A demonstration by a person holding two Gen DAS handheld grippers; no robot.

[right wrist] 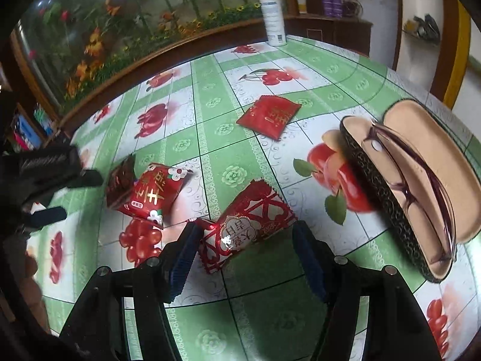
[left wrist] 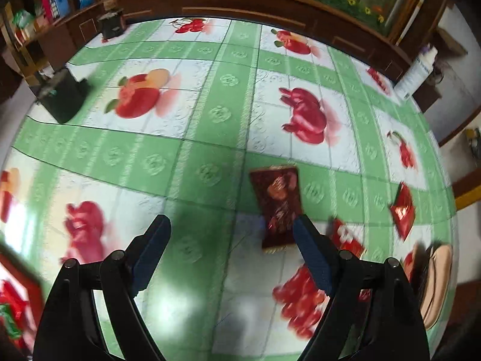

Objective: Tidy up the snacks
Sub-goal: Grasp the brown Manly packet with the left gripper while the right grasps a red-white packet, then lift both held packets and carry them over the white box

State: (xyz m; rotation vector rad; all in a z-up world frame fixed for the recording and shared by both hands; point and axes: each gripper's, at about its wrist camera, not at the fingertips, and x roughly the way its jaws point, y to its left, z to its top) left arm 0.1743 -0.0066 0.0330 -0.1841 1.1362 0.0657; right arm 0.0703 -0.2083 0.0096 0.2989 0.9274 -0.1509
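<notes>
Green-and-white oilcloth printed with red fruit covers the bench [right wrist: 228,147], which fills most of both wrist views. On its right side, in my right view, lies an open glasses case [right wrist: 421,180] with a tan lining and a dark textured shell, a pair of dark-framed glasses [right wrist: 412,186] resting in it. A white spray bottle [right wrist: 272,15] stands upright at the far edge, against the wooden cabinet.

My right tool [right wrist: 245,240] points down at a red snack packet with heart patterns [right wrist: 249,225]. The packet lies between the two fingers; the left pad touches or nearly touches its edge, the right pad stands clear of it, so the jaws are parted and not pressing.

Left of that packet sits a red snack packet with flowers and gold characters [right wrist: 150,192], with a dark red packet [right wrist: 120,177] tucked just behind it. A flat red packet [right wrist: 269,115] lies farther back, well apart from the others.

My left tool [left wrist: 231,225] is spread wide above the cloth with nothing gripped. That dark red packet [left wrist: 276,204] lies just past its right fingertip, touching or partly hidden by it; the view is blurred, so I cannot tell which. From the right view, the left tool's fingers [right wrist: 87,178] reach in from the left edge beside the same packets.
</notes>
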